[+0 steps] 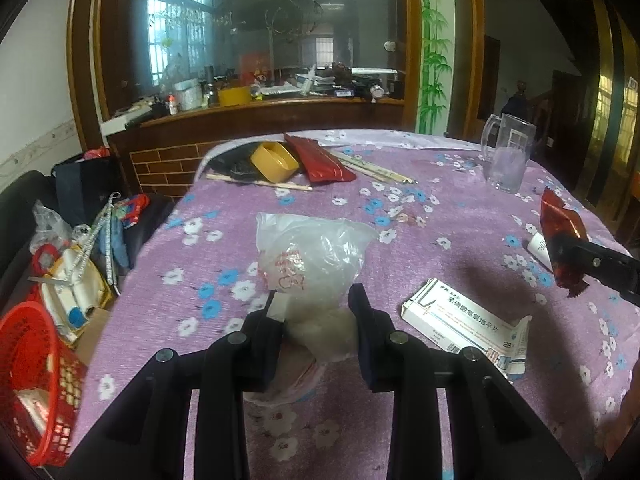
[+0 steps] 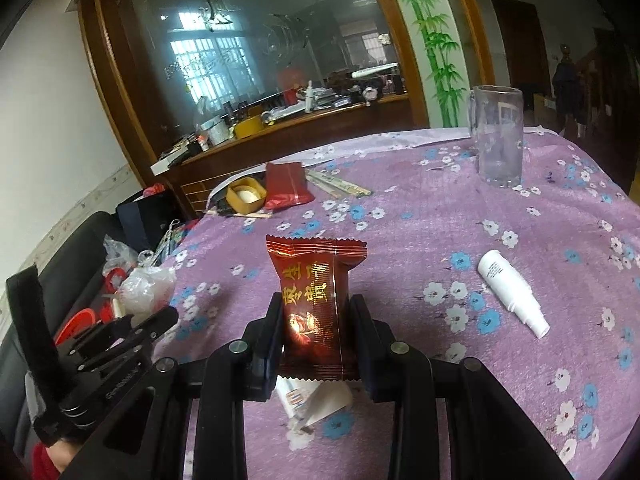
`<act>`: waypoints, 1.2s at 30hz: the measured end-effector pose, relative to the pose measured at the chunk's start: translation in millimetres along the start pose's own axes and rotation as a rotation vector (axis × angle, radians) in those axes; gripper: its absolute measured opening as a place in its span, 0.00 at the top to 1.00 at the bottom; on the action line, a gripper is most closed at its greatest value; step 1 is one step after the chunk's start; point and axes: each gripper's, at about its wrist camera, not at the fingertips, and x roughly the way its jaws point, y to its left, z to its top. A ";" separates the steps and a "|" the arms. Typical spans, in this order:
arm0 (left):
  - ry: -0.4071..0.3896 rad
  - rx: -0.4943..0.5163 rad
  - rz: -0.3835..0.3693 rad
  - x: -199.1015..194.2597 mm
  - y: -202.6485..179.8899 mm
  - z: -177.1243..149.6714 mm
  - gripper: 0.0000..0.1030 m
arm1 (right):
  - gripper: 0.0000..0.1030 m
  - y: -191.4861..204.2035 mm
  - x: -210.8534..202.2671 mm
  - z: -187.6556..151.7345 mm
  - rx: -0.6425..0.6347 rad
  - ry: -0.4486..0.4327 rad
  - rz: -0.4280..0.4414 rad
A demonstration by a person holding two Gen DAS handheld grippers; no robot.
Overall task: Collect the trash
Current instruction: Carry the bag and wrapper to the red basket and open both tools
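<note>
- Purple floral tablecloth (image 1: 460, 208) covers a table before a wood-framed mirror (image 1: 248, 32).
- Left gripper (image 1: 316, 304) clamps a clear plastic bag (image 1: 312, 256).
- Right gripper (image 2: 314, 312) pinches a red foil wrapper (image 2: 316, 280).

Dim daylight is coming through the windows (image 1: 176, 36) at eleven o'clock; fisheye edges are bending, corners darkening, slight blur softening everything.

Both cameras ride just behind their tongs and look forward and downward across the bench (image 1: 440, 208), close above its flowered cloth. The left view faces the wood-framed mirror (image 1: 240, 40) squarely; the right view sits further right and is tilted. Both share the glass mug (image 1: 506, 152) (image 2: 496, 136), the yellow box (image 1: 276, 162) (image 2: 246, 196), and each sees the other's tongs at its edge.
</note>
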 end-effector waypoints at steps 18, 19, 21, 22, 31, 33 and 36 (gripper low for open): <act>-0.057 -0.043 0.007 -92.2 27.2 -23.0 0.70 | 0.66 76.7 -66.1 -25.4 -0.102 -0.012 0.076; -0.058 -0.050 0.008 -96.3 31.7 -24.4 0.70 | 0.66 83.1 -65.7 -27.2 -0.105 -0.001 0.089; -0.064 -0.068 0.017 -104.9 43.5 -27.4 0.70 | 0.66 93.5 -64.6 -29.9 -0.114 0.011 0.101; -0.066 -0.074 0.021 -107.9 48.4 -28.3 0.70 | 0.66 100.2 -63.4 -30.9 -0.124 0.016 0.105; -0.069 -0.206 0.090 -139.4 132.5 -46.0 0.70 | 0.66 172.9 -37.5 -35.5 -0.192 0.108 0.208; -0.074 -0.250 0.126 -147.8 160.7 -54.1 0.70 | 0.66 193.9 -28.6 -35.9 -0.211 0.137 0.249; -0.071 -0.314 0.178 -155.1 198.4 -64.1 0.70 | 0.66 229.9 -13.2 -37.6 -0.237 0.182 0.314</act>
